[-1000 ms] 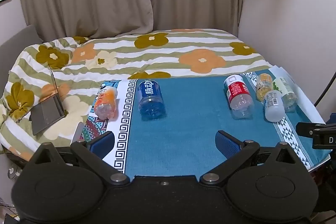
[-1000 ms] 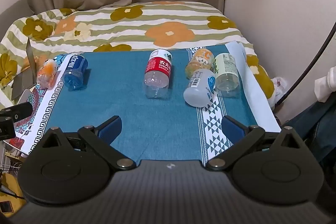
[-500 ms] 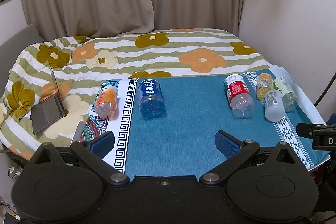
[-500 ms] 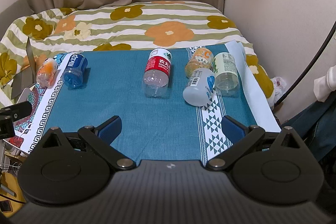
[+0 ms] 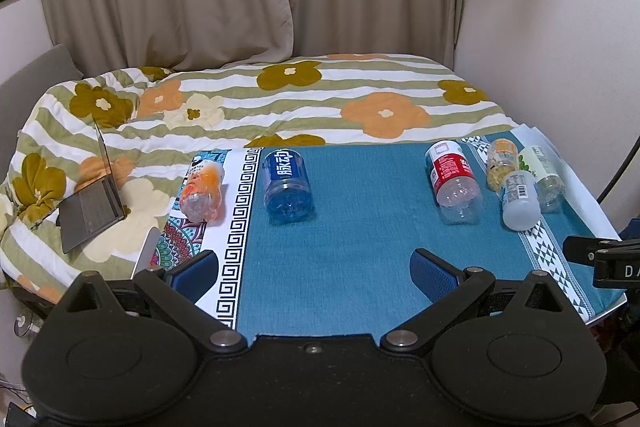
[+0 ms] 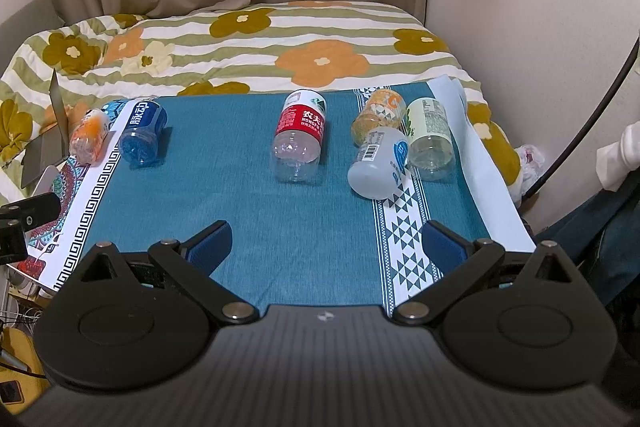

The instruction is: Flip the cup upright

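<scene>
Several cut-off bottle cups lie on their sides on a teal cloth. An orange one and a blue one lie at the left, a red-labelled one right of centre. A frosted white one, an orange-yellow one and a green-labelled one cluster at the right. My left gripper is open and empty, near the cloth's front edge. My right gripper is open and empty, in front of the red-labelled cup.
A bed with a flowered striped quilt lies behind the table. A half-open laptop rests on the quilt at the left. A wall stands close on the right. A person's leg shows at the far right.
Both grippers have drifted slightly; the bottle cups have not moved.
</scene>
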`<state>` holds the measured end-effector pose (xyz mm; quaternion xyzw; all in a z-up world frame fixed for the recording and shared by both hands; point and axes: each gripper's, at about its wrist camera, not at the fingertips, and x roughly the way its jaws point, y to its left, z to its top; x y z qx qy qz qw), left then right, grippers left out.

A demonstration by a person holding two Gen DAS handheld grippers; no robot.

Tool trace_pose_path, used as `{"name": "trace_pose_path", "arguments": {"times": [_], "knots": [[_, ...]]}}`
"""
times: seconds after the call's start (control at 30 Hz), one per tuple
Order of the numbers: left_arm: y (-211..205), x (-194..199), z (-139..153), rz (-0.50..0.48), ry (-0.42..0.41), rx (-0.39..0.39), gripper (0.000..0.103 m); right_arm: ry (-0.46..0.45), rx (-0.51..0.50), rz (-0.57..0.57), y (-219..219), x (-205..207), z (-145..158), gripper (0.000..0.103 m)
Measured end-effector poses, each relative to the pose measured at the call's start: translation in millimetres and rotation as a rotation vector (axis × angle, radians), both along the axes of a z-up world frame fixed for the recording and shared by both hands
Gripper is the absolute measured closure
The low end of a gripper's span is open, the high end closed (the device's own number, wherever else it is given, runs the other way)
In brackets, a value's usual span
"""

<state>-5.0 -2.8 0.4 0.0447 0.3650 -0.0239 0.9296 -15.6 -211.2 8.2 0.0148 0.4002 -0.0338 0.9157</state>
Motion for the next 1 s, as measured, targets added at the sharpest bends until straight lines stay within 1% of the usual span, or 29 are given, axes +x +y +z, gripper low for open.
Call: {"name": "trace_pose_path", "arguments": {"times": [0.77,0.9,1.0], "knots": [[-1.7,-3.1,-1.0,0.001,0.001,-0.002,0.0,-0.001,0.001,0.0,2.9,0.9,3.7,0.0],[-3.0,-4.9,-1.1,0.002,0.002,-0.001,0.0,-0.002,0.002,0.001,-2.4,-4.3,2.3,0.0],[-2.8,-5.7,-0.9,0.003,0.003,-0.002,0.0,0.0,0.003,0.001,0.0,0.3,-1.0,0.0]]}}
